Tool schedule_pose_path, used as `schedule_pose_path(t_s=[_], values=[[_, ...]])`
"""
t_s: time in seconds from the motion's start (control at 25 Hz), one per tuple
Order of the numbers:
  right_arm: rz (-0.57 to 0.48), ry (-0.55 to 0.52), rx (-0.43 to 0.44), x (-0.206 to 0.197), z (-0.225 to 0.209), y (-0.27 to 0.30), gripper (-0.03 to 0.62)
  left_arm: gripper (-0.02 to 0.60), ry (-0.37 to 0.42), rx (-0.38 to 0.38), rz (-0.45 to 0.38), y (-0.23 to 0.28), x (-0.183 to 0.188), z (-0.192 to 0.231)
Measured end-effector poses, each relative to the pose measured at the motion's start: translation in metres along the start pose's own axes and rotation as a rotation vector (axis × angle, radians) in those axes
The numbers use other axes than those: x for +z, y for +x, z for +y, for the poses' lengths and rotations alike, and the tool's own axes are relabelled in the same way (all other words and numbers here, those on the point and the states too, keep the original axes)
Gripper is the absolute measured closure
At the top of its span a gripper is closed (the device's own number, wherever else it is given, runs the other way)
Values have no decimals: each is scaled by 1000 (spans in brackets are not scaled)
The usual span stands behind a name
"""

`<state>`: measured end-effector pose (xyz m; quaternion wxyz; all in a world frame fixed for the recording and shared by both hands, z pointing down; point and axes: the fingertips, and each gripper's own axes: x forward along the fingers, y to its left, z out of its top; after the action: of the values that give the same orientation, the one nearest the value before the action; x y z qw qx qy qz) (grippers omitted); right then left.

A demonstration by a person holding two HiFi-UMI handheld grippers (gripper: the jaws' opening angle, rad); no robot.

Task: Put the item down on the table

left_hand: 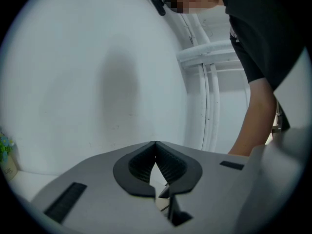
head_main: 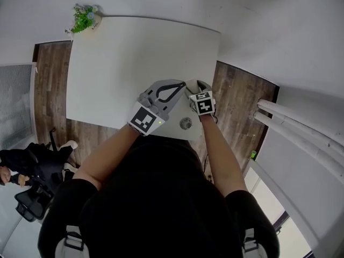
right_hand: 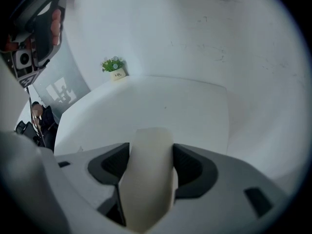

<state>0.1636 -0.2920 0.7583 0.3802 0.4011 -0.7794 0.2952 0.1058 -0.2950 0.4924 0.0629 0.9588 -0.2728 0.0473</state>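
In my right gripper (right_hand: 151, 152) stands a cream, smooth, rounded item (right_hand: 148, 179), and the gripper is shut on it, a dark pad pressing each side. The head view shows this gripper (head_main: 194, 86) with the item (head_main: 191, 84) above the near right part of the white table (head_main: 123, 63). Whether the item touches the table is hidden. My left gripper (head_main: 181, 85) lies just left of it, tips close to the item. In its own view the left gripper (left_hand: 156, 145) is shut with nothing between the ribbed pads (left_hand: 168, 165), and it faces a white wall.
A small green potted plant (head_main: 83, 18) stands at the table's far left corner, and the right gripper view shows the plant (right_hand: 113, 67) too. A round cable hole (head_main: 185, 123) lies near the table's front edge. White pipes (head_main: 301, 128) run along the right wall. A black chair (head_main: 37, 192) stands at the lower left.
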Motion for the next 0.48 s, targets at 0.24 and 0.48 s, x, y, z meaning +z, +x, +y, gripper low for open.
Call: schedule_pose_path(t_s=[0.24,0.48], values=[[23,5,-7,-7,1,9,306,588,7,23,-2,-7,0,1],[-26,28,-1,3,3,-3,278,588,13,51,4,-16,2,-1]])
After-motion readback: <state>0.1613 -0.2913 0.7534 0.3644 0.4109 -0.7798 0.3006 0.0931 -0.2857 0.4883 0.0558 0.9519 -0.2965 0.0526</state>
